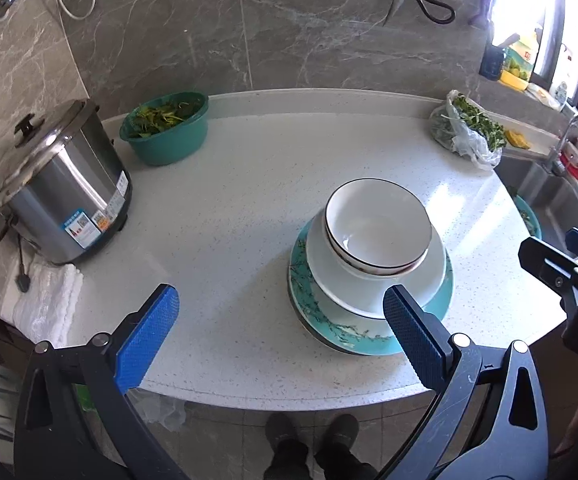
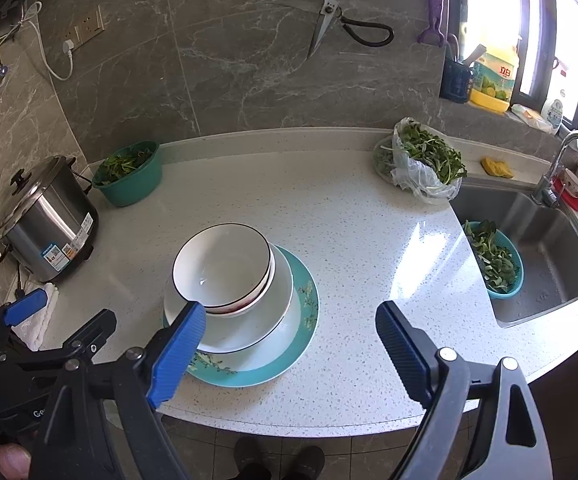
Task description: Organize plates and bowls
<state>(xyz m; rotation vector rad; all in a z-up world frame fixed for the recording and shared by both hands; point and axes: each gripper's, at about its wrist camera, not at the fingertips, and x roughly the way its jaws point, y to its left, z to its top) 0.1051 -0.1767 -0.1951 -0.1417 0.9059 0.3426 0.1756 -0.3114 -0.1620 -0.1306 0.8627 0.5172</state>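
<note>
One stack of dishes stands near the front edge of the white counter (image 1: 249, 200). At the bottom lies a teal plate (image 1: 445, 292) (image 2: 307, 320) with a branch pattern, on it a white dish (image 1: 437, 276) (image 2: 285, 300), and on top two nested bowls, the upper white bowl (image 1: 377, 220) (image 2: 225, 264) black-rimmed and empty. My left gripper (image 1: 277, 312) is open and empty, above the counter just left of the stack. My right gripper (image 2: 289, 324) is open and empty, raised over the stack's near right side. Each gripper shows in the other's view.
A steel rice cooker (image 1: 57, 188) stands at the left with a white cloth (image 1: 45, 300) before it. A green basin of greens (image 1: 165, 124) sits at the back, a bag of greens (image 2: 421, 164) back right. The sink (image 2: 545, 256) with a teal colander (image 2: 497, 256) lies right. Scissors (image 2: 329, 12) hang on the wall.
</note>
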